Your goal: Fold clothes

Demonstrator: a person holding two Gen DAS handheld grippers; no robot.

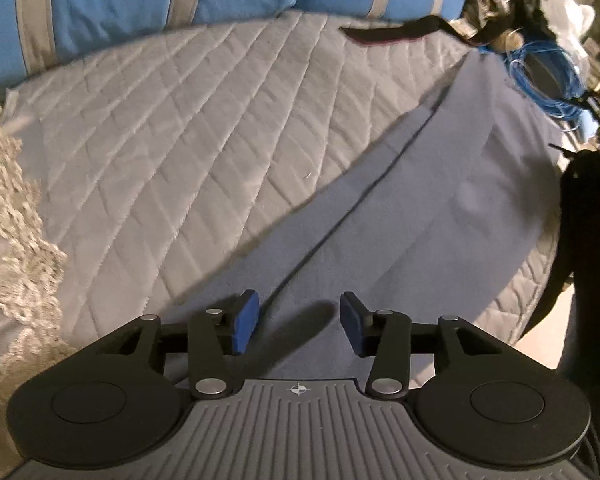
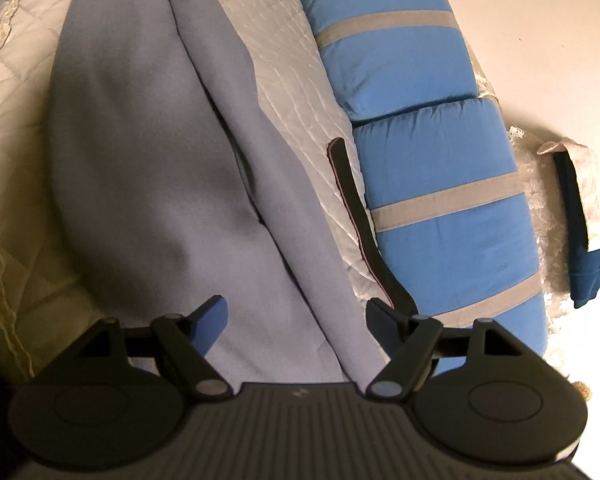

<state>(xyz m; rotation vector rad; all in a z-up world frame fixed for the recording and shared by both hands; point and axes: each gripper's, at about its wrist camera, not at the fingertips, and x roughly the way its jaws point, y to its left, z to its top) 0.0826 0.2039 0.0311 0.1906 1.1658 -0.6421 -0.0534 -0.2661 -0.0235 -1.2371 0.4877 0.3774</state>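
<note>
My left gripper (image 1: pixel 298 326) hangs just over the near end of the garment (image 1: pixel 432 208), its jaws spread apart with nothing between them; my right gripper (image 2: pixel 296 328) sits over the same lilac-grey cloth from the other side, jaws likewise parted and empty. The garment lies lengthwise across the quilt (image 1: pixel 180 132) on the bed, already doubled along a dark crease that runs away from my left pads (image 1: pixel 244 328). The near risk, as I judge it, is a shallow bite — if I close on the top layer only, the fold peels open when I lift, and if I go too deep I pinch quilt along with cloth and drag the bedding. The left view is smeared with motion, so my depth read there is poor. Further out, the two layers are not squared at the far edge in the right view, so a fold started now would likely come out skewed. A black strap (image 2: pixel 356 216) lies on the quilt just beside the garment, against the blue pillows (image 2: pixel 432 160) — a sweep that way could snag it. Beyond, at the bed's edge, a coil of blue cable (image 1: pixel 548 80) could catch a trailing hem.
</note>
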